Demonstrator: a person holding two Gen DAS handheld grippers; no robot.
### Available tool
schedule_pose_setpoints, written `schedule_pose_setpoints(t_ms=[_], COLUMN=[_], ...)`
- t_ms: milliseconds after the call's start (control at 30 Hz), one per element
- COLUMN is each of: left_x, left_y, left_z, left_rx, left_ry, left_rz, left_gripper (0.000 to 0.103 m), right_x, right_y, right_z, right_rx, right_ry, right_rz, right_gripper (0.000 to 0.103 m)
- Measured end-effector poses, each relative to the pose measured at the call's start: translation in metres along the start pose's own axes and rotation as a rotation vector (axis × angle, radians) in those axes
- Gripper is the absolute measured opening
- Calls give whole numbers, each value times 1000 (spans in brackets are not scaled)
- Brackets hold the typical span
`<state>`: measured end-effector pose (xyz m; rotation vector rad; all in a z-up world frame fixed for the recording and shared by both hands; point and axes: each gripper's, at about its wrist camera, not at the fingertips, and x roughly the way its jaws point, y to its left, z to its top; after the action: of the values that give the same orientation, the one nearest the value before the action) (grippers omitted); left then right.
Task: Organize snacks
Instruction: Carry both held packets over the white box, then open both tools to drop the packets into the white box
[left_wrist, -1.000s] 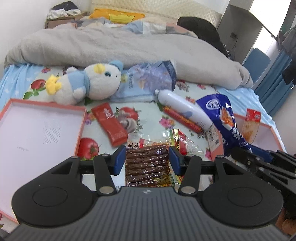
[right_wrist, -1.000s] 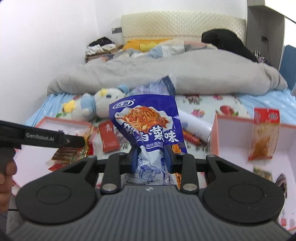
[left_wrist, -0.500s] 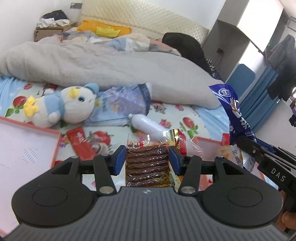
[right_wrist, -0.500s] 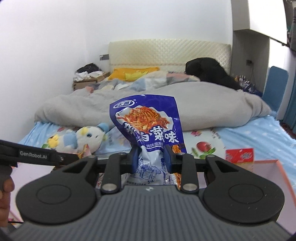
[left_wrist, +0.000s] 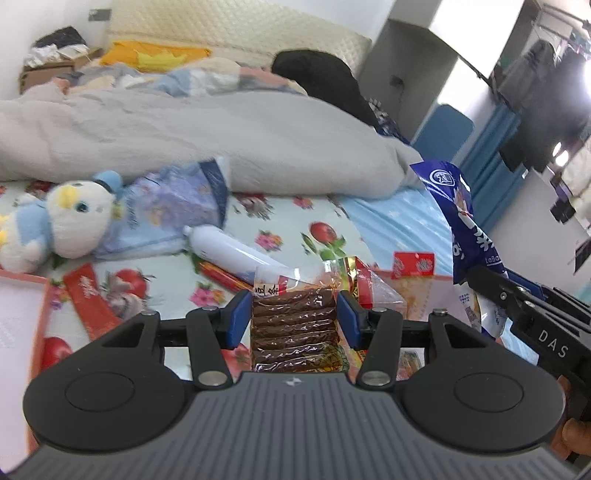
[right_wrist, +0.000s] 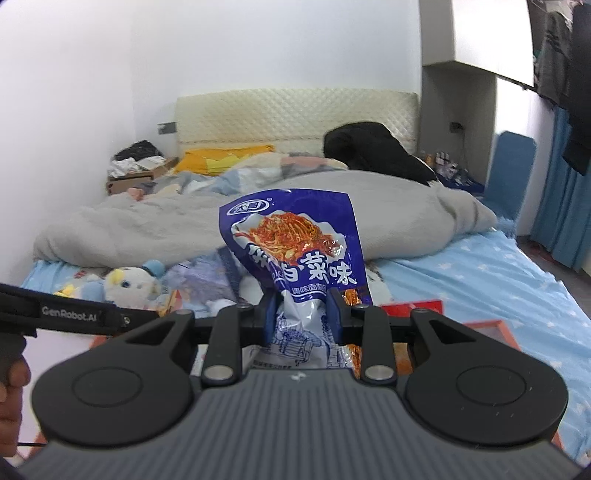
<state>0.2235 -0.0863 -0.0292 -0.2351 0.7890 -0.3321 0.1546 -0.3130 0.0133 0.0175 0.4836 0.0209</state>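
My left gripper (left_wrist: 293, 308) is shut on a clear pack of brown snack sticks (left_wrist: 293, 328), held above the bed. My right gripper (right_wrist: 301, 314) is shut on a blue noodle-snack bag (right_wrist: 295, 251), held upright in the air; the bag also shows at the right of the left wrist view (left_wrist: 461, 225). A red sachet (left_wrist: 90, 299), a white bottle (left_wrist: 229, 251) and a thin red stick (left_wrist: 225, 277) lie on the floral sheet. An orange-rimmed box (left_wrist: 436, 284) at the right holds a red-topped snack pack (left_wrist: 413, 273).
A second orange-rimmed box (left_wrist: 22, 314) lies at the left. A plush duck (left_wrist: 62, 221) and a pale blue bag (left_wrist: 170, 210) lie by the grey duvet (left_wrist: 207, 140). A blue chair (right_wrist: 511, 173) stands right of the bed.
Both grippers have risen and tilted up with their snacks. The left view has swung right toward the right box; the right view now shows the headboard and wall.
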Motion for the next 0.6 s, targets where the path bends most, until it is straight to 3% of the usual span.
schedule_pose_setpoints(t_ms=[233,600], left_x=[47,106], left_y=[-29,-53], left_z=[-9,-24], left_rx=[37,77], left_ry=[84,211], left_rz=[-47,7], left_gripper=[56,56], right_x=[16,62], right_y=[-33,-80], right_z=[-19,-68], right_rx=[53,114], right_ry=[47,213], right_rz=[-46,-83], right_gripper=[32,32])
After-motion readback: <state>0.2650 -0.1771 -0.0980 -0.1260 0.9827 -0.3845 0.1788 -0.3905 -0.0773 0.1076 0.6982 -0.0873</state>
